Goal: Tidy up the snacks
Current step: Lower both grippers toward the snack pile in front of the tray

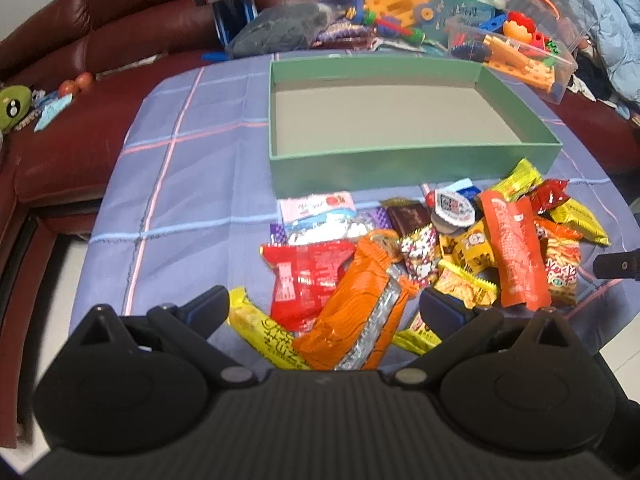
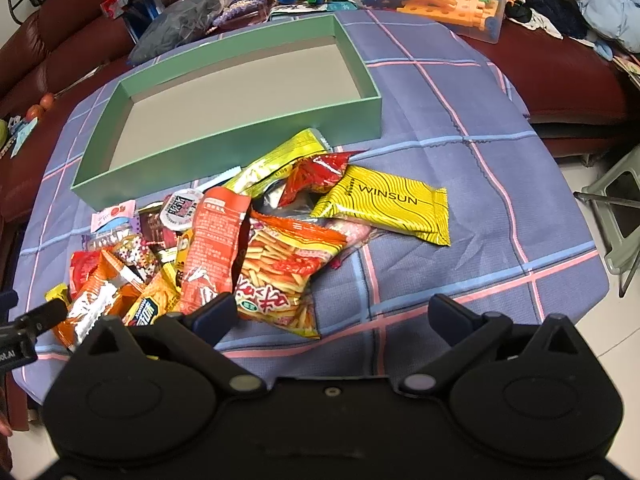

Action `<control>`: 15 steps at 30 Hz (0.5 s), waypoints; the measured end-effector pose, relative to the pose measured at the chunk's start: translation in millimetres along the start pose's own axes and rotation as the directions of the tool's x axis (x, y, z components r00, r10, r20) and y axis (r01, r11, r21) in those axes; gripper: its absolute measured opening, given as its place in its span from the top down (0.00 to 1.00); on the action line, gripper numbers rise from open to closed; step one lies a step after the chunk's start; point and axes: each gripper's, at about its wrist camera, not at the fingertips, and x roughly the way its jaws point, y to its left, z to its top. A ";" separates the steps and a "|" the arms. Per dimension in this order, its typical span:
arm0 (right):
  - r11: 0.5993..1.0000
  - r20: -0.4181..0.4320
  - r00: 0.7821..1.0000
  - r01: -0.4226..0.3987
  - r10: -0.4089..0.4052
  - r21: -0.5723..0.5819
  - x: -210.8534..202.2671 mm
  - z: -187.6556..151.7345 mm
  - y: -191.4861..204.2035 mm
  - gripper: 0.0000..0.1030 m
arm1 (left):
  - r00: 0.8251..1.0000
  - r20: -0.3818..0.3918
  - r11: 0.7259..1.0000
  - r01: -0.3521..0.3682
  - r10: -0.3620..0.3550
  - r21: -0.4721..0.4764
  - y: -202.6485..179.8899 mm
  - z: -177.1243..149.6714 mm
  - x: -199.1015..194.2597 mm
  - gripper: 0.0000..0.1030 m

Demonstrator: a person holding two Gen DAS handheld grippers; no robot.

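Only the right wrist view shows the yellow WINSUN packet [image 2: 386,205]; both grippers' jaws are spread wide, holding nothing.

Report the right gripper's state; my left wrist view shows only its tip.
Observer: The right gripper is open, with nothing gripped between its fingers.
Operator: Say what lies under it.
Observer: Mostly checked cloth, with a corner of the chips bag near one finger.
Operator: Name the packet beyond it.
Observer: A yellow packet printed WINSUN, lying flat at the pile's edge.
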 end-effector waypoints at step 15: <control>0.998 0.065 0.997 0.042 -0.039 -0.039 -10.5 1.7 5.6 0.00 | 0.997 0.064 0.999 0.042 -0.043 0.011 5.8 2.2 -10.9 0.00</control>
